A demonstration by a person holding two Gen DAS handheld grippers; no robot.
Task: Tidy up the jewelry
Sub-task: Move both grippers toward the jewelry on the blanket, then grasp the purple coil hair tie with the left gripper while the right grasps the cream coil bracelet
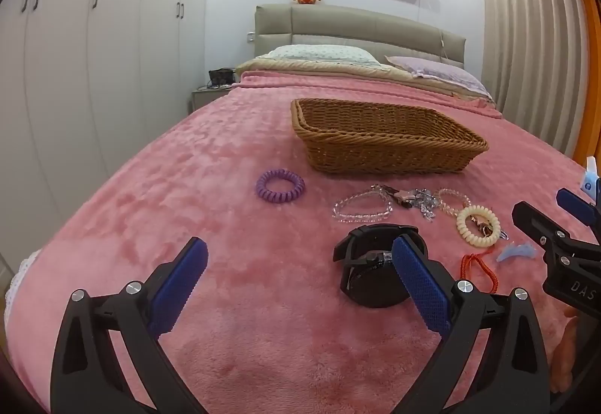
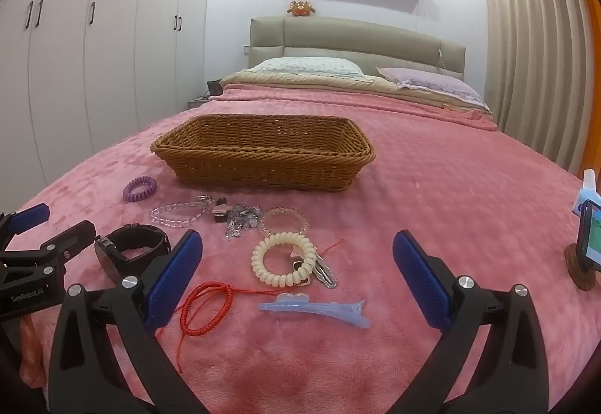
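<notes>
A brown wicker basket [image 1: 387, 147] [image 2: 263, 154] sits on the pink blanket. In front of it lie a purple coil hair tie [image 1: 280, 186] [image 2: 139, 188], clear bead bracelets [image 1: 362, 207] [image 2: 176, 214], a cream coil band [image 1: 477, 225] [image 2: 283, 259], a black watch [image 1: 375, 267] [image 2: 131, 250], a red cord bracelet [image 2: 206, 308] and a pale blue hair clip [image 2: 315, 308]. My left gripper [image 1: 300, 286] is open, its right pad [image 1: 419, 286] in front of the watch. My right gripper [image 2: 296, 282] is open above the cream band and clip.
A phone on a wooden stand [image 2: 586, 256] is at the right edge of the bed. Pillows [image 2: 308, 66] and a headboard lie beyond the basket. White wardrobes [image 1: 94, 57] line the left wall, curtains [image 2: 537, 57] the right.
</notes>
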